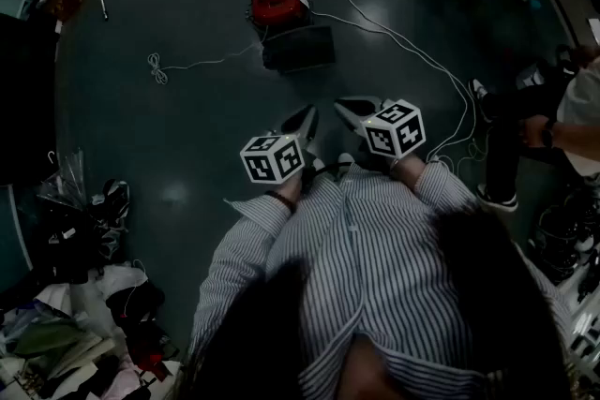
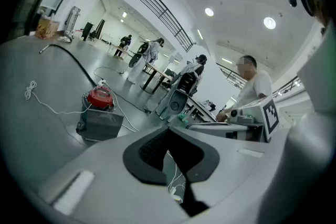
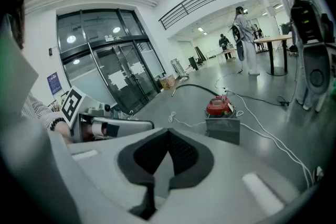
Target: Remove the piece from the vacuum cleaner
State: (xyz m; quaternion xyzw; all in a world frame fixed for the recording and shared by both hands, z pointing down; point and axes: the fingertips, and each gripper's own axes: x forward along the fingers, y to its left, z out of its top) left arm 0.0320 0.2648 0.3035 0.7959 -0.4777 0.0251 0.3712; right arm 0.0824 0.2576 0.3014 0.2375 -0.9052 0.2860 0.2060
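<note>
The vacuum cleaner point(image 1: 278, 3) stands well ahead of the fingers, not yet reached, so the left gripper point(image 1: 303, 121) and right gripper point(image 1: 358, 108) are closed and empty.

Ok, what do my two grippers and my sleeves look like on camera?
The left gripper and right gripper match: pale grey, pointed fingers lined with black ridged pads, each topped by a white cube with black square markers. The sleeves are pale with thin dark stripes; a dark band circles the left wrist.
</note>
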